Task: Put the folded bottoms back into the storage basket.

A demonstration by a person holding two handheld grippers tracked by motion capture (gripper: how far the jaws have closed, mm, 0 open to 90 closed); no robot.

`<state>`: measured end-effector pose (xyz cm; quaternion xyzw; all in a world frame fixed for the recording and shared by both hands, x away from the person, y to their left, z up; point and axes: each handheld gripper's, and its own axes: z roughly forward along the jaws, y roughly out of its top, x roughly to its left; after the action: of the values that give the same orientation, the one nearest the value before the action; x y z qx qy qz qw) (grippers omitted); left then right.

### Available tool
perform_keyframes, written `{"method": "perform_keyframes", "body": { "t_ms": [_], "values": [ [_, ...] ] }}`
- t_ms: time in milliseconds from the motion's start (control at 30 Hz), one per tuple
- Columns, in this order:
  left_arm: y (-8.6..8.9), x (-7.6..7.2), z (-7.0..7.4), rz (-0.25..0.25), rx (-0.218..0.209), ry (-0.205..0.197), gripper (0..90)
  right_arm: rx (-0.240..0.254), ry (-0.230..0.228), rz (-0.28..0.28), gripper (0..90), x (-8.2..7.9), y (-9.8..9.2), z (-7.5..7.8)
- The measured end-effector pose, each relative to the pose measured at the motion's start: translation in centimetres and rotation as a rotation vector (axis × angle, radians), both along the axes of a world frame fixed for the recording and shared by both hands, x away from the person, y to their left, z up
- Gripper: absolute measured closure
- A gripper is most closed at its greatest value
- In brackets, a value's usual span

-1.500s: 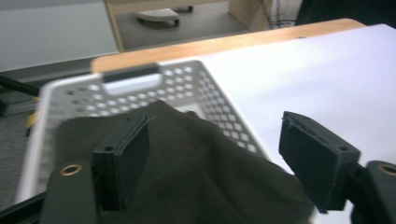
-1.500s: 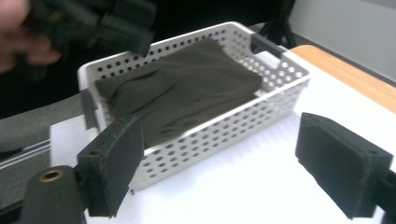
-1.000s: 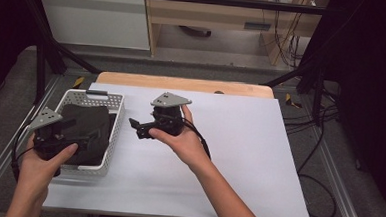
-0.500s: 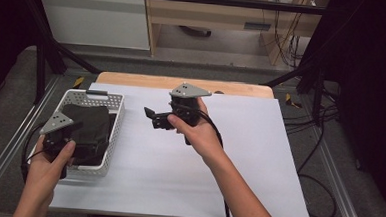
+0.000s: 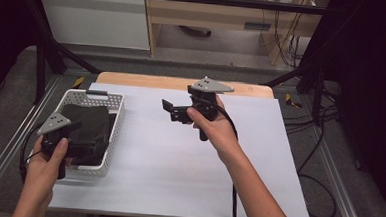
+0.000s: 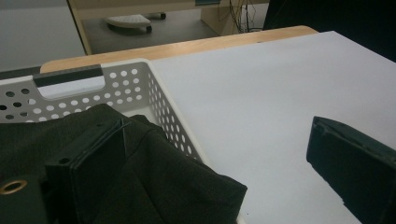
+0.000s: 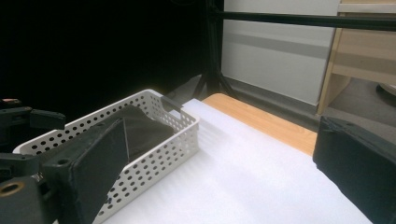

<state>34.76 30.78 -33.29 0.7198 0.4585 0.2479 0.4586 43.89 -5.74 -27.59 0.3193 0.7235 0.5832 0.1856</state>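
At the left edge of the high view, a white perforated basket [image 5: 114,115] is seen resting on the white-covered worktop [image 5: 178,168], and a dark folded cloth [image 5: 87,125] is kept inside it, heaped above the rim on the near side. The left claw [image 5: 79,141] is held low over the basket's near end, at the lower left of the frame, with its jaws spread wide: in the left gripper view one jaw is seen lying against the cloth [image 6: 140,186] while the other hangs apart over bare worktop at the lower right, so nothing is pinched. This placement is judged to be an approach to the cloth, the wide opening being kept so that a thick fold can be taken between the jaws. The right claw [image 5: 170,111] is held raised near the middle of the high view, above the upper centre of the worktop and well apart from the basket, its jaws pointed left toward it. Its jaws are likewise spread and empty; in the right gripper view the basket [image 7: 159,140] and cloth [image 7: 140,126] are framed between them at the left centre of the picture. It is judged to be kept clear and waiting so that the open sheet is left free for the cloth to be laid on and a second corner can be taken once the cloth is lifted. Whether the left jaw presses on the fabric or merely rests beside it cannot be told.
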Motion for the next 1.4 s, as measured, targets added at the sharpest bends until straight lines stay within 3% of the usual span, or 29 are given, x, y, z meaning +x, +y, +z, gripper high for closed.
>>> {"method": "perform_keyframes", "body": {
  "t_ms": [300, 400, 667, 967, 1400],
  "values": [
    [0.2, -0.1, -0.4, 0.000, 0.005, 0.001, 5.3, 0.036, 0.006, -0.021, 3.6, 0.3, -2.2, 0.2],
    [0.3, -0.3, -0.4, -0.004, 0.009, -0.022, 4.4, 0.047, -0.004, -0.055, 3.5, 0.5, -2.8, 0.2],
    [0.3, -0.3, -0.6, -0.006, 0.019, -0.028, 4.1, 0.041, 0.011, -0.120, 4.3, 1.1, -4.8, 0.1],
    [0.3, -0.1, -1.1, -0.041, 0.050, -0.021, 4.1, 0.013, -0.022, -0.196, 5.0, 1.6, -7.3, -0.5],
    [0.6, 0.1, -1.9, -0.031, 0.031, -0.002, 4.1, 0.022, -0.019, -0.248, 5.6, 1.4, -11.2, -1.6]
  ]
}}
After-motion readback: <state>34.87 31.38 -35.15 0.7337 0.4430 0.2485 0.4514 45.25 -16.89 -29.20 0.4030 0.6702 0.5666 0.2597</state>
